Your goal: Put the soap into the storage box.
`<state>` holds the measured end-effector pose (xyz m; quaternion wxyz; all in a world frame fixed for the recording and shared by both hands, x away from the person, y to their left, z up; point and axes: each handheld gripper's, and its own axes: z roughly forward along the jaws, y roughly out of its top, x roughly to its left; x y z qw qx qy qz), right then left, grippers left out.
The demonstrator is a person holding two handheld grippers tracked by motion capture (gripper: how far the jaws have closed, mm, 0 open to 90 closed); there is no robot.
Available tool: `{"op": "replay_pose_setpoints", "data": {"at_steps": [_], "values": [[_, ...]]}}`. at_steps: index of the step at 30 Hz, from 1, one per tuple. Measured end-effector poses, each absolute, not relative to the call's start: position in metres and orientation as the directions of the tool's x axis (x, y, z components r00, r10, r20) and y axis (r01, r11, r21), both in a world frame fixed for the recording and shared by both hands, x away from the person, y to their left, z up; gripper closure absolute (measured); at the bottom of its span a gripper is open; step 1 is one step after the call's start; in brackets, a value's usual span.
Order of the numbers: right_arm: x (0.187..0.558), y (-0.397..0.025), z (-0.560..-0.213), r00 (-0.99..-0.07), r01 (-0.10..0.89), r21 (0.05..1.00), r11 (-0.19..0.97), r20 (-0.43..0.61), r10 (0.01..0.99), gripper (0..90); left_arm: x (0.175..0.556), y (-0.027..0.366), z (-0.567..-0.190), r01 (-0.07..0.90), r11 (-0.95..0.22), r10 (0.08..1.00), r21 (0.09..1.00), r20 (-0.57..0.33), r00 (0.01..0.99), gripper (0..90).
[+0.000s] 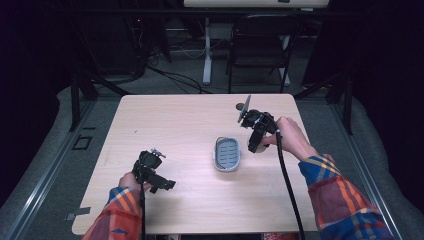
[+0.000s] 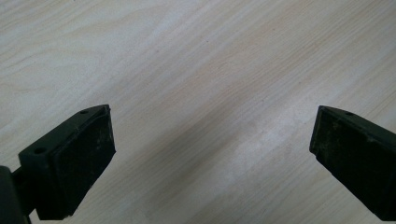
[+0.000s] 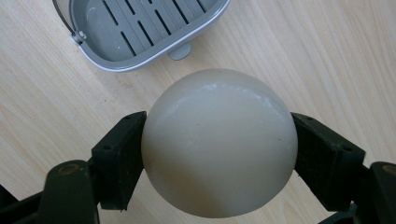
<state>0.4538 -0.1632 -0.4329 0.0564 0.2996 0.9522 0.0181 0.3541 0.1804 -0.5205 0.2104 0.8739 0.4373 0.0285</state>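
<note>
table (image 1: 185, 125) – pale wood grain, matt | ball (image 3: 218, 142) – smooth, off-white, soft sheen, chalky scuffs | dish (image 3: 140, 28) – grey plastic, slotted, semi-gloss | right gripper (image 3: 218, 154) pads – black, matt

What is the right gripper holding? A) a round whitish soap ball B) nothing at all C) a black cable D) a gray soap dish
A: in the right gripper view, the right gripper has a jaw pressed on each side of the round whitish soap ball, while the gray soap dish sits apart on the table.
</note>
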Motion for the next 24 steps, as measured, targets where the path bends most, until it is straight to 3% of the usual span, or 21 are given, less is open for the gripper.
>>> {"op": "replay_pose_setpoints", "data": {"at_steps": [24], "values": [[0.461,-0.118,-0.434,-0.852,0.509,0.089,0.856,-0.086,0.516,23.1,0.354,0.180,-0.521,0.758,-0.523,0.777,0.391,-0.146,0.612,0.0]]}}
